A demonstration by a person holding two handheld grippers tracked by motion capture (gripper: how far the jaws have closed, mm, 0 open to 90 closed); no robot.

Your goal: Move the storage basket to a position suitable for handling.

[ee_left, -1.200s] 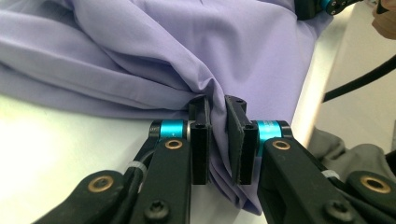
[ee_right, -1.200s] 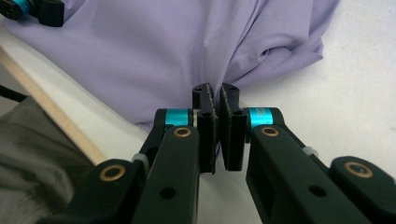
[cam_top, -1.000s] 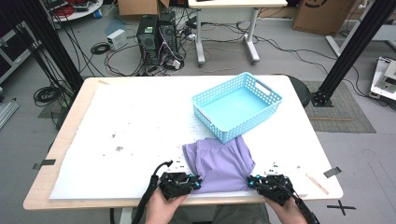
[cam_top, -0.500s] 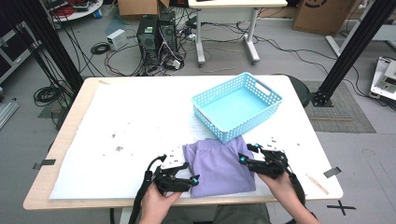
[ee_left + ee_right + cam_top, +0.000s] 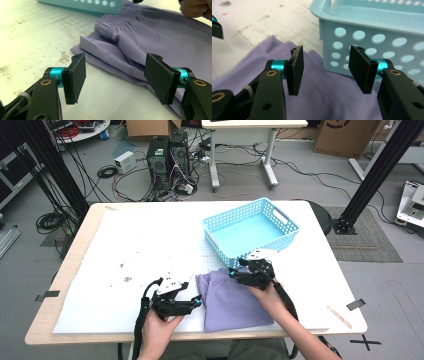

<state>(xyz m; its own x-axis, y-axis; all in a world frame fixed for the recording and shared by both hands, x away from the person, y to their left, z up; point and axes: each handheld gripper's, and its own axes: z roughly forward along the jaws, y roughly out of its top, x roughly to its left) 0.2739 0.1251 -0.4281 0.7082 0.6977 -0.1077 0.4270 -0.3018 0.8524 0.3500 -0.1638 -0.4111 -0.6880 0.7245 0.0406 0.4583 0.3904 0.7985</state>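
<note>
White table (image 5: 125, 250), carrying blue basket (image 5: 250, 231) and, touching its near side, purple cloth (image 5: 232, 302) at the front edge. Left tongs (image 5: 196, 301) wide open beside the cloth; right tongs (image 5: 235, 272) open above it, empty.

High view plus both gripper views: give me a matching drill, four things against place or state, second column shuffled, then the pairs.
Things:
1. left gripper
2. right gripper
3. purple cloth
4. blue basket

Places or states:
A. empty, on the far right part of the table
B. open, over the cloth's far edge, next to the basket
C. open, at the cloth's left edge, over the white surface
D. lying flat at the near edge of the table, between the two hands

Pairs: 1-C, 2-B, 3-D, 4-A
</note>
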